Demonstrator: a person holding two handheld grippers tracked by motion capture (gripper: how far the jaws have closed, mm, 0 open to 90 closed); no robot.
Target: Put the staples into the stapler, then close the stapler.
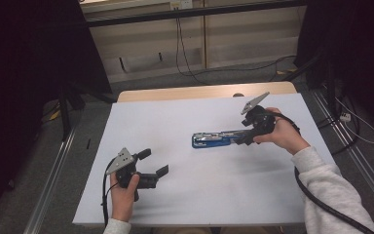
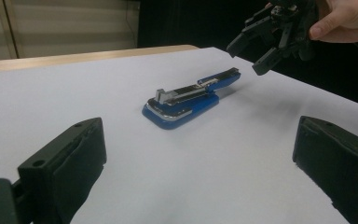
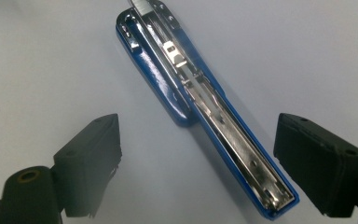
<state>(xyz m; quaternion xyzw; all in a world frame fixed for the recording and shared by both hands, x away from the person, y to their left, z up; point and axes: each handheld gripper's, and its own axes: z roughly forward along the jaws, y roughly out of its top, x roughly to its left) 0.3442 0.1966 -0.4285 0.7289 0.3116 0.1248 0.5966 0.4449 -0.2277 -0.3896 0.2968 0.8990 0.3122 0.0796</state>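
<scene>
A blue stapler [image 1: 214,139] lies swung open on the white table top [image 1: 185,195], its metal staple channel facing up. In the right gripper view the stapler [image 3: 200,102] stretches between the two black jaws, untouched. My right gripper [image 1: 242,141] is open and hovers just above the stapler's right end; the left gripper view shows the right gripper [image 2: 254,51] above that raised end. My left gripper [image 1: 153,162] is open near the table's front left, pointing at the stapler [image 2: 186,100] from a distance, with nothing between its jaws.
The white sheet covers a wooden table [image 1: 175,91] whose far edge shows at the back. Cables [image 1: 185,53] run over the floor behind it. A metal rail [image 1: 53,170] lies on the floor at the left, another [image 1: 355,161] at the right.
</scene>
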